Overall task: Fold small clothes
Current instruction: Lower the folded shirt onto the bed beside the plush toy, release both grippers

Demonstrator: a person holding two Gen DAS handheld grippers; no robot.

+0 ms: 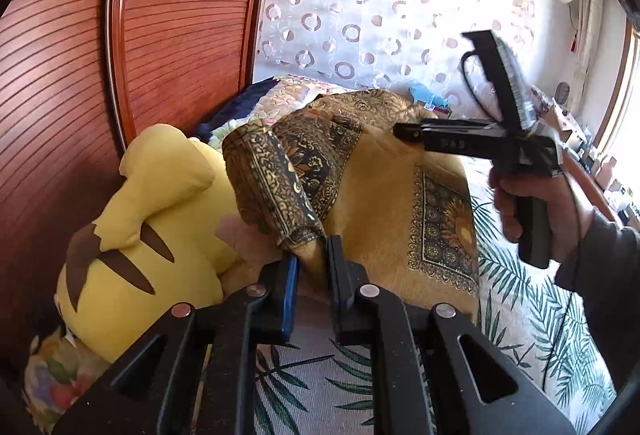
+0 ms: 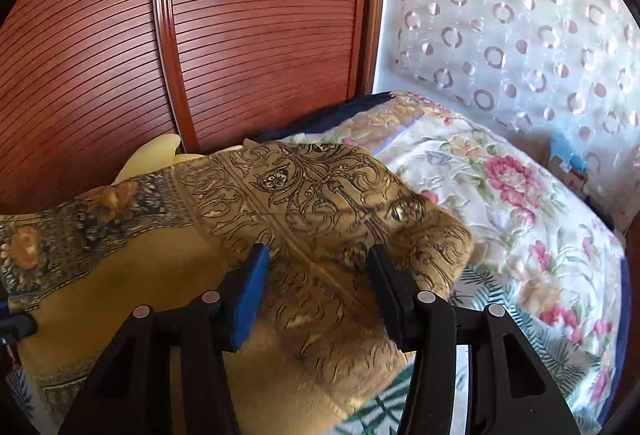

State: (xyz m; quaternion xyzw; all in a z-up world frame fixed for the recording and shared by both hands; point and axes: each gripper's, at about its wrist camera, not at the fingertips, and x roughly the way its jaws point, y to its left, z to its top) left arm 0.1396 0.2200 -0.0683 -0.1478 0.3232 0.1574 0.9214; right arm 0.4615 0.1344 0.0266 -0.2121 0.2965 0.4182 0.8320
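A golden cloth with dark ornate borders [image 1: 384, 195] lies bunched on the bed. In the left wrist view, my left gripper [image 1: 314, 263] pinches a folded patterned corner of it between the blue pad [image 1: 292, 283] and the black finger, low in the frame. My right gripper [image 1: 402, 131], held by a person's hand [image 1: 520, 203], hovers at the cloth's far right side. In the right wrist view, the right gripper [image 2: 318, 255] stands open just above the golden cloth [image 2: 320, 195]. The fabric lies under and between its fingers, and the pads are not pressing on it.
A yellow plush toy [image 1: 140, 235] lies left of the cloth against a red-brown slatted wooden door [image 1: 160, 35]. A floral quilt [image 2: 500, 195] is piled behind. The bed sheet with a palm-leaf print [image 1: 520, 299] stretches right and forward. A dotted curtain [image 2: 520, 35] hangs behind.
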